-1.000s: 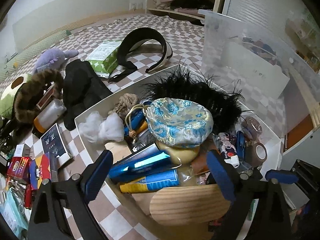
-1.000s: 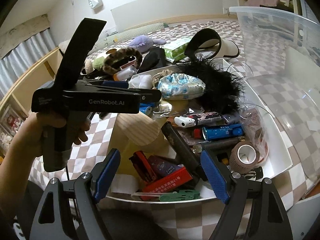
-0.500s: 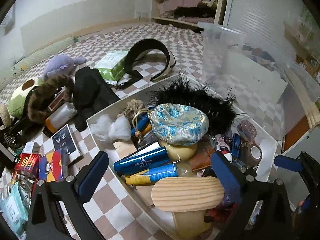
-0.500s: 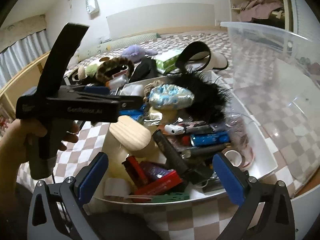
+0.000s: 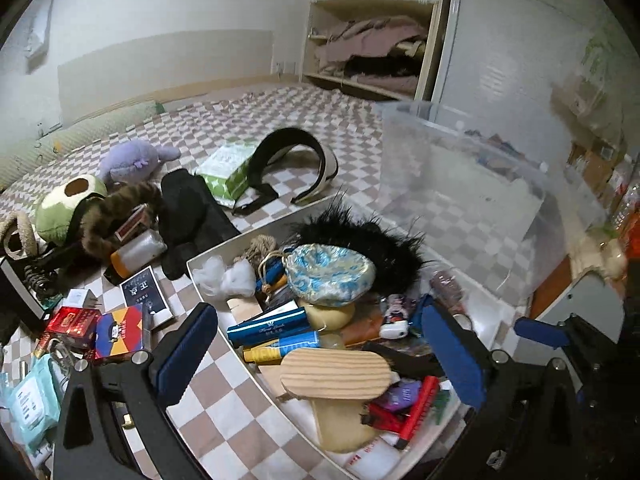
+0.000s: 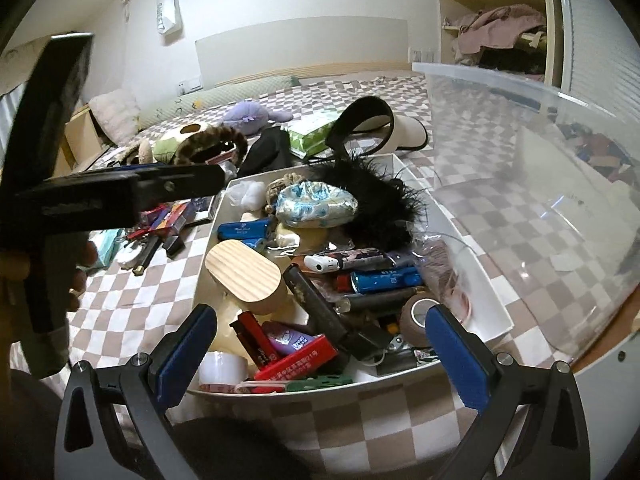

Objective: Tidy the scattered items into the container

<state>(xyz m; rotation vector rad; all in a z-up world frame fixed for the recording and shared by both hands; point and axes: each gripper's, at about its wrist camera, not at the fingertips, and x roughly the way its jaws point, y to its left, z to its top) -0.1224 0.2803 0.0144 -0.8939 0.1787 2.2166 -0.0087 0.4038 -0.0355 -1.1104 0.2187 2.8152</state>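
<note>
A white container (image 5: pixel 192 265) (image 6: pixel 496 312) on the checkered bed is packed with items: a wooden-lidded box (image 5: pixel 336 372) (image 6: pixel 244 266), a blue brocade pouch (image 5: pixel 330 274) (image 6: pixel 316 205), black feathers (image 5: pixel 376 242), blue tubes and red boxes. My left gripper (image 5: pixel 320 356) is open and empty above its near corner. My right gripper (image 6: pixel 320 354) is open and empty above its near end. The left gripper's body shows at the left of the right wrist view (image 6: pixel 120 196). Scattered items lie left of the container: small boxes (image 5: pixel 118 330), a bottle (image 5: pixel 138 250), black cloth (image 5: pixel 188 216).
A clear plastic bin (image 5: pixel 472 196) (image 6: pixel 532 184) stands right of the container. A black and white visor (image 5: pixel 296 168), a green tissue pack (image 5: pixel 226 168), plush toys (image 5: pixel 132 160) and a wipes pack (image 5: pixel 34 400) lie on the bed. Shelves with clothes (image 5: pixel 368 60) stand behind.
Both grippers have pulled back and risen from the container, so more of the bed and room shows. Both stay open and empty. The items have not moved.
</note>
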